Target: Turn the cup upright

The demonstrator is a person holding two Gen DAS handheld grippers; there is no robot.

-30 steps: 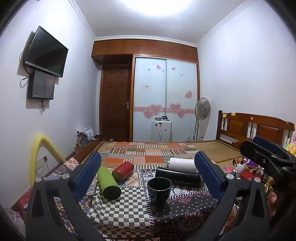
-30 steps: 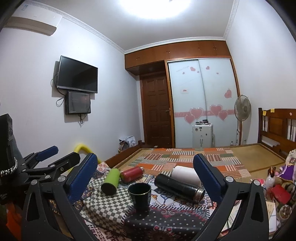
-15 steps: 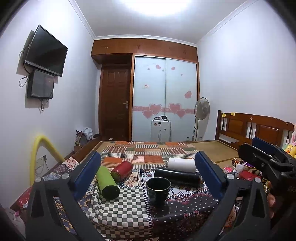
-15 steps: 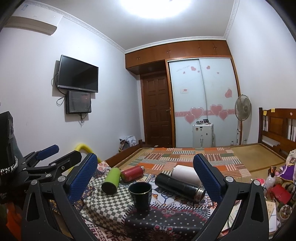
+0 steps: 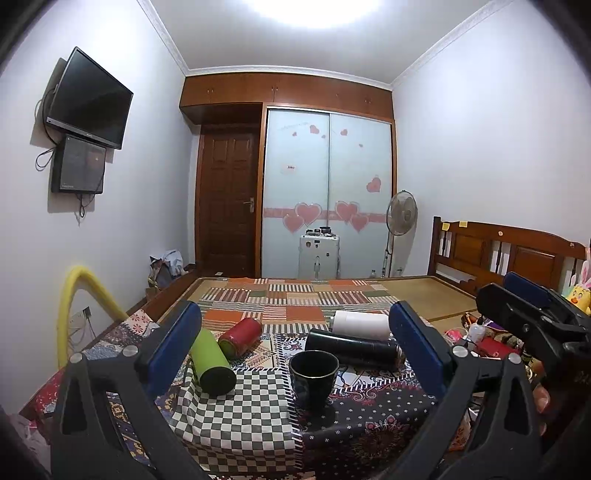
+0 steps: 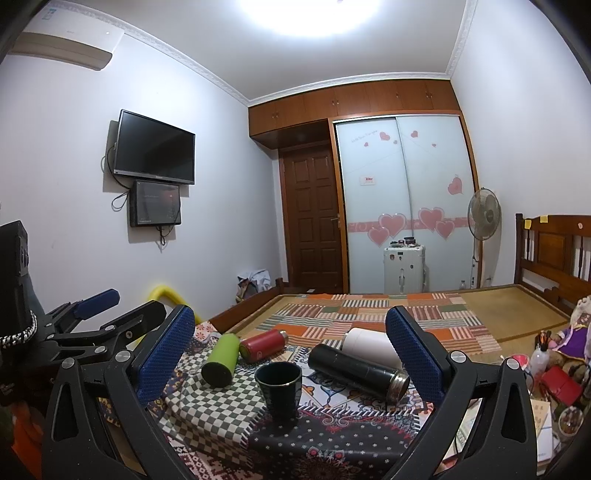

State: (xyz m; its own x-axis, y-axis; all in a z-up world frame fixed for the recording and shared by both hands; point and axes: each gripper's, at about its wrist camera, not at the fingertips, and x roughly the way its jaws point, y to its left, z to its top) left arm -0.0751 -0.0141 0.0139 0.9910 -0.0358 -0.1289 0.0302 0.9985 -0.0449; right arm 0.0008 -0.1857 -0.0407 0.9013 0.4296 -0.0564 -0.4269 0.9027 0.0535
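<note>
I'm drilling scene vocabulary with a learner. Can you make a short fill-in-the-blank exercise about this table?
1. The dark cup stands ____ with its mouth facing up.
2. The green bottle lies on its ____.
3. The left tongs and right tongs are both ____, holding nothing.
4. Behind the black flask lies a ____ bottle.

Missing words: upright; side; open; white

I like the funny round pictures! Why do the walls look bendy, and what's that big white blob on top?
Left wrist view: the fisheye lens curves the walls and darkens the corners; the ceiling light glares pure white. Right wrist view: same bending and same blown-out glare; the black cup on the table looks sharp.
</note>
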